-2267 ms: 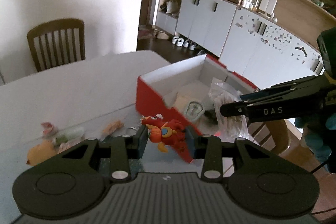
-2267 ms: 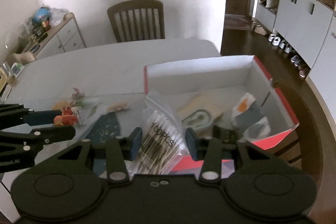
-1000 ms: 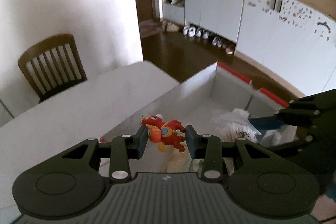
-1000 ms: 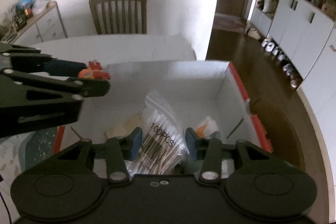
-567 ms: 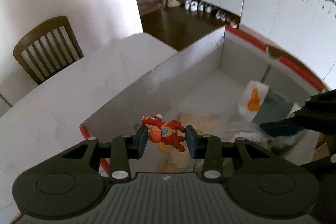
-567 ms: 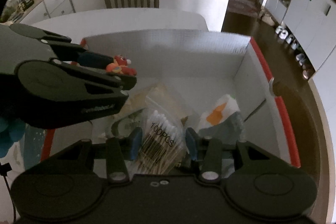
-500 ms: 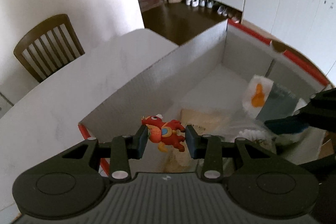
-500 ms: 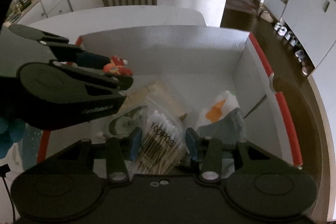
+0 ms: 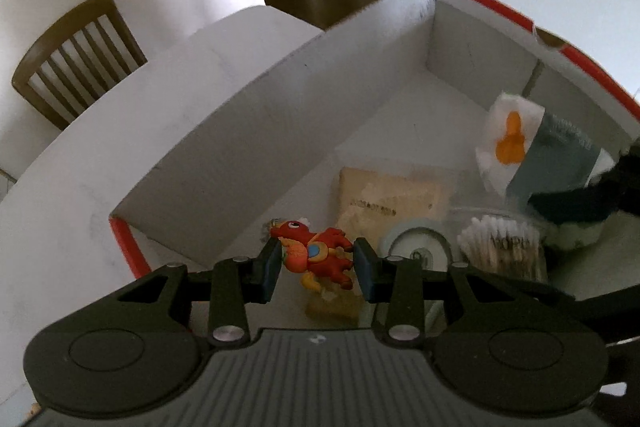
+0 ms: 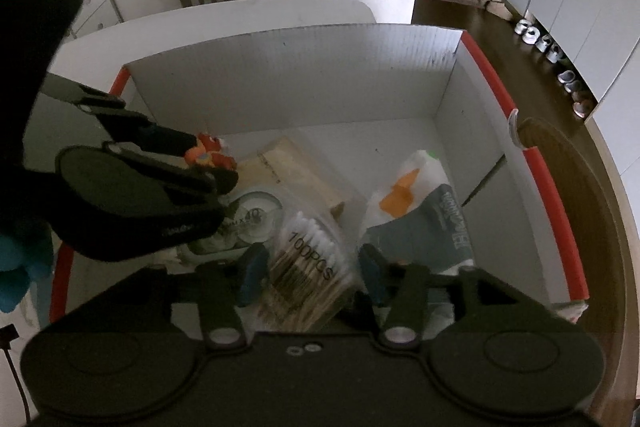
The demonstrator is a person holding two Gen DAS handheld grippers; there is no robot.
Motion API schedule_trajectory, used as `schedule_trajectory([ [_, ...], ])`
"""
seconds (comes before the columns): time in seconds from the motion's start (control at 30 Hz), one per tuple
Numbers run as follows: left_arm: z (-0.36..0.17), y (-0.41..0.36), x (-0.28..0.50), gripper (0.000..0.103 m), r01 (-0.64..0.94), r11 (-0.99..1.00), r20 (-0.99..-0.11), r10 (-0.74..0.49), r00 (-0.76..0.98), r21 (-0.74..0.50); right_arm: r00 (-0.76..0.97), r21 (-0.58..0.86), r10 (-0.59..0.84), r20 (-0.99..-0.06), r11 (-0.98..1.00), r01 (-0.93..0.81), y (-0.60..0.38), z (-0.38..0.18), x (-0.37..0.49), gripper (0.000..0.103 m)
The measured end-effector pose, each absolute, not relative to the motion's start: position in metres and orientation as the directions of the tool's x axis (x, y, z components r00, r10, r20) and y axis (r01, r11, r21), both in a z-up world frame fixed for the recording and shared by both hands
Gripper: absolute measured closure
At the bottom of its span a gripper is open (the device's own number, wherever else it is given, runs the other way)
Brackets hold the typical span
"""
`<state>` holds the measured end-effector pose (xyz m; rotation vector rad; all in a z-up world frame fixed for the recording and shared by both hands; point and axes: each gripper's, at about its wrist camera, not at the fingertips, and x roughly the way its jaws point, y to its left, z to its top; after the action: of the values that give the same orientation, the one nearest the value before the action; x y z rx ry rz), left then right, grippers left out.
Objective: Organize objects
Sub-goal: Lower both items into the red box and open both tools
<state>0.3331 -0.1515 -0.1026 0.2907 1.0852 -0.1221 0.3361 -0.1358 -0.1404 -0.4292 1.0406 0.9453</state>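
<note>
Two grippers crowd one box (image 10: 472, 75): the left gripper (image 9: 316, 263) pinches the red dragon toy (image 9: 314, 255) above the near-left corner, and the right gripper (image 10: 308, 267), fingers spread apart, straddles the cotton swab bag (image 10: 308, 259) without clearly clamping it. Releasing together risks collision or the toy snagging.

red dragon toy (image 9: 316, 257), red-rimmed white box (image 10: 500, 87)

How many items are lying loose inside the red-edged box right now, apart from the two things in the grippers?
3: a tan packet mid-floor, a round pale-green item beside it, and a white-and-grey pack toward the right wall of the box. Others may hide beneath the grippers.
</note>
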Motion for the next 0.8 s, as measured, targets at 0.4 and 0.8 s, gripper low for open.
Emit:
schedule_trajectory([
  [0.4,-0.097,-0.155,0.331,0.039,0.247,0.955,-0.877,0.027,0.48,0.165,0.156,0.154,0.489,-0.858,0.535,-0.831,-0.146,-0.134,0.34,0.04],
  [0.8,-0.063,-0.142,0.308,0.039,0.201,0.976,-0.844,-0.037,0.535,0.084,0.136,0.2,0.562,-0.816,0.495,-0.845,-0.162,-0.103,0.328,0.035],
])
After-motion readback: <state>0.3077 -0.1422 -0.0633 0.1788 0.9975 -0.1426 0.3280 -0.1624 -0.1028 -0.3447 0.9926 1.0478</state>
